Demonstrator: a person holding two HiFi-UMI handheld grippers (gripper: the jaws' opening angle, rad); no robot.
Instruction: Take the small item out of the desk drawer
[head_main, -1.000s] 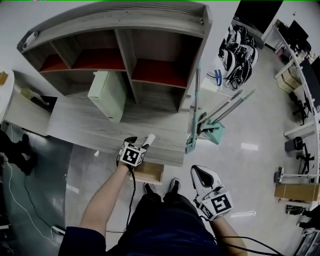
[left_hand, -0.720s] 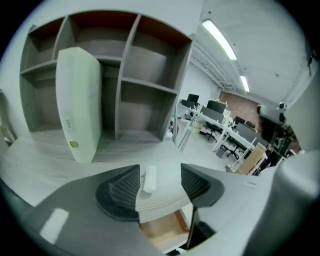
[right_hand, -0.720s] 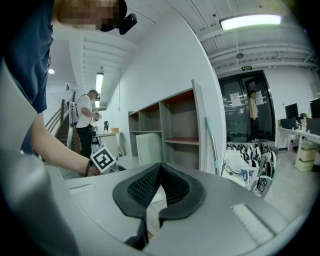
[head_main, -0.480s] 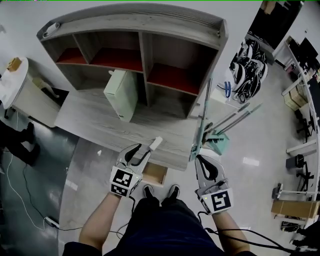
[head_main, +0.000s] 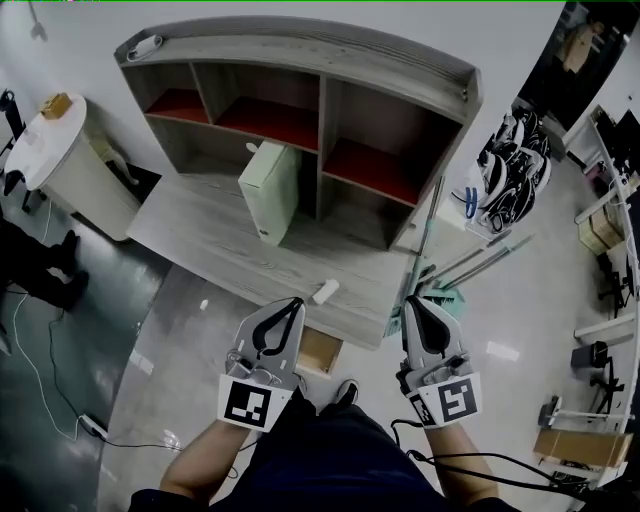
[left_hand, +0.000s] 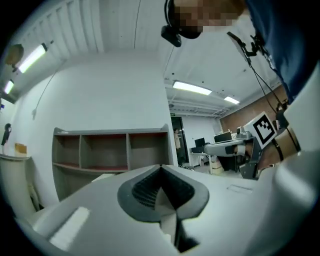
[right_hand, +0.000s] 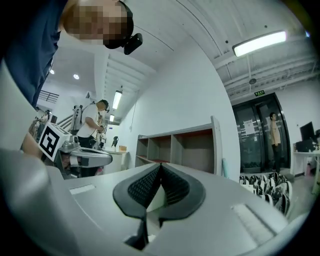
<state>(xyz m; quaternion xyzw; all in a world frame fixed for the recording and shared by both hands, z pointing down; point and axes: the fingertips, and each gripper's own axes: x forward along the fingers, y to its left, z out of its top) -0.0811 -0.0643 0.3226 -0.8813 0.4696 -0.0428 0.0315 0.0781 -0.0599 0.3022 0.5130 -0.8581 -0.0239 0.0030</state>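
A small white cylinder (head_main: 325, 291) lies on the grey wooden desk (head_main: 220, 240) near its front edge. Under that edge the wooden drawer (head_main: 322, 351) stands pulled out, and I cannot see into it. My left gripper (head_main: 292, 304) hovers just short of the desk edge, left of the cylinder and apart from it, shut with nothing held. My right gripper (head_main: 415, 301) is level with it on the right, also shut and empty. In the left gripper view the left gripper (left_hand: 161, 169) has its pads together, and in the right gripper view the right gripper (right_hand: 160, 168) does too.
A pale green box (head_main: 270, 190) stands on the desk in front of the shelf hutch (head_main: 320, 105). A broom and dustpan (head_main: 430, 275) lean at the desk's right end. A round white table (head_main: 55, 135) is at the left, and helmets (head_main: 510, 160) are piled at the right.
The left gripper held the white cylinder over the desk edge, opened and left it on the desk, then drew back and shut. The right gripper came up level with it.
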